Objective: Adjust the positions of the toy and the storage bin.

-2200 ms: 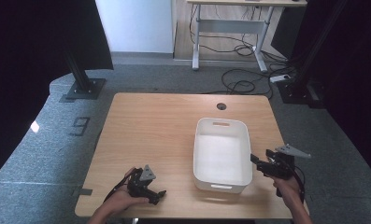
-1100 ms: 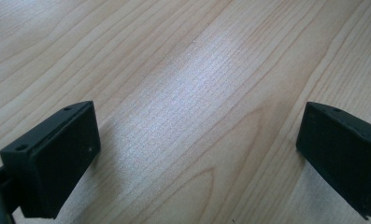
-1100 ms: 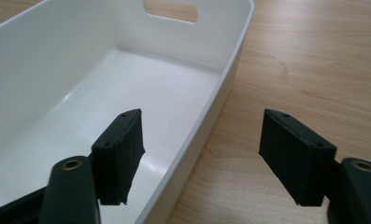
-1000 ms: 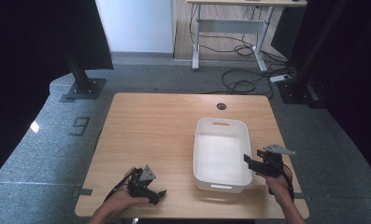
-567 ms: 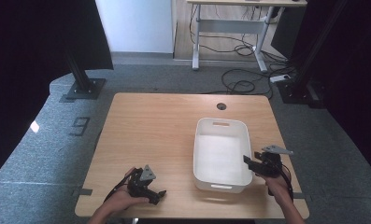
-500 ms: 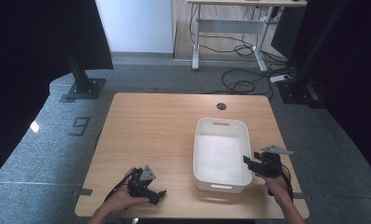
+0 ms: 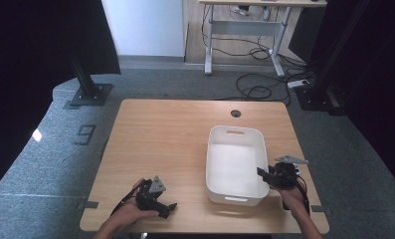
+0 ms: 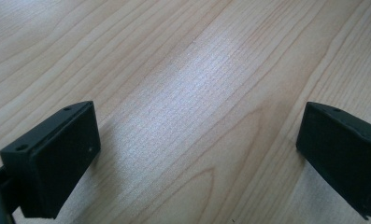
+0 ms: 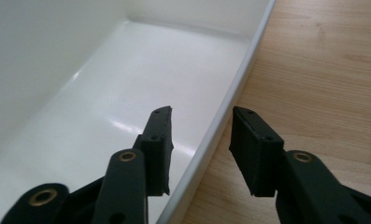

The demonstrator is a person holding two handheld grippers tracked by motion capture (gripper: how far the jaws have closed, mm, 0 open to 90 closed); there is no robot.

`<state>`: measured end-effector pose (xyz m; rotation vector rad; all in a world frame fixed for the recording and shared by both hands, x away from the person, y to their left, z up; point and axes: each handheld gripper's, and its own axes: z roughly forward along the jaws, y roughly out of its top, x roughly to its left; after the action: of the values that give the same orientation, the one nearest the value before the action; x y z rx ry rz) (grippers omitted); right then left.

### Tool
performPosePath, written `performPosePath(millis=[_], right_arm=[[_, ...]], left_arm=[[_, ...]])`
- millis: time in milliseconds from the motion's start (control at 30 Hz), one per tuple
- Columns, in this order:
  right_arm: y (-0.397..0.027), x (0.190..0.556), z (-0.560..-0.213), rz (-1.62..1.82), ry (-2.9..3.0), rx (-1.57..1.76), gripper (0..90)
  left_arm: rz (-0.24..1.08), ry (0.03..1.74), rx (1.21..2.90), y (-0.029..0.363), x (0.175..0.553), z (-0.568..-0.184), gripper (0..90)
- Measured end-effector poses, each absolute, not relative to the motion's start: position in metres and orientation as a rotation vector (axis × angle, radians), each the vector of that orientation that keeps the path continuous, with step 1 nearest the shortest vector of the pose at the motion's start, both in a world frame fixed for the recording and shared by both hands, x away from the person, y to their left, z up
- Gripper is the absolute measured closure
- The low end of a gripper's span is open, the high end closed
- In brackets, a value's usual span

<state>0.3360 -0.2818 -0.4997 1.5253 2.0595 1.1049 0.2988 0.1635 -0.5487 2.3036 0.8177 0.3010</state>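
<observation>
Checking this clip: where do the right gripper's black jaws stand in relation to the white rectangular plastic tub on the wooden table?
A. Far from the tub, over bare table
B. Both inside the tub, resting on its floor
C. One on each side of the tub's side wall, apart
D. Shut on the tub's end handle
C: in the right gripper view the right gripper has one jaw inside and one outside the white rectangular plastic tub, straddling its rim with gaps on both sides.

beyond the far edge of my wooden tabletop (image 7: 160, 139) the grey carpet floor (image 7: 46, 149) carries a white "9" mark (image 7: 86, 134). a black stand base (image 7: 88, 93) sits off its far left corner, a desk frame (image 7: 245, 27) and loose cables (image 7: 257, 89) farther back.
</observation>
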Motion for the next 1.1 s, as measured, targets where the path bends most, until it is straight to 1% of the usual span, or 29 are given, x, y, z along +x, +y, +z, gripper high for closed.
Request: performPosePath(millis=[167, 1100], right_arm=[[-0.2819, 0.3366, -0.4992, 1.115, 2.061, 1.565, 62.6], [-0.2738, 0.3409, -0.4974, 1.088, 2.04, 1.565, 66.2]], left_arm=[[0.301, 0.818, 2.304, 0.1635, 0.2988, -0.5487, 0.0], [0.3, 0.818, 2.305, 0.1636, 0.2989, -0.5487, 0.0]])
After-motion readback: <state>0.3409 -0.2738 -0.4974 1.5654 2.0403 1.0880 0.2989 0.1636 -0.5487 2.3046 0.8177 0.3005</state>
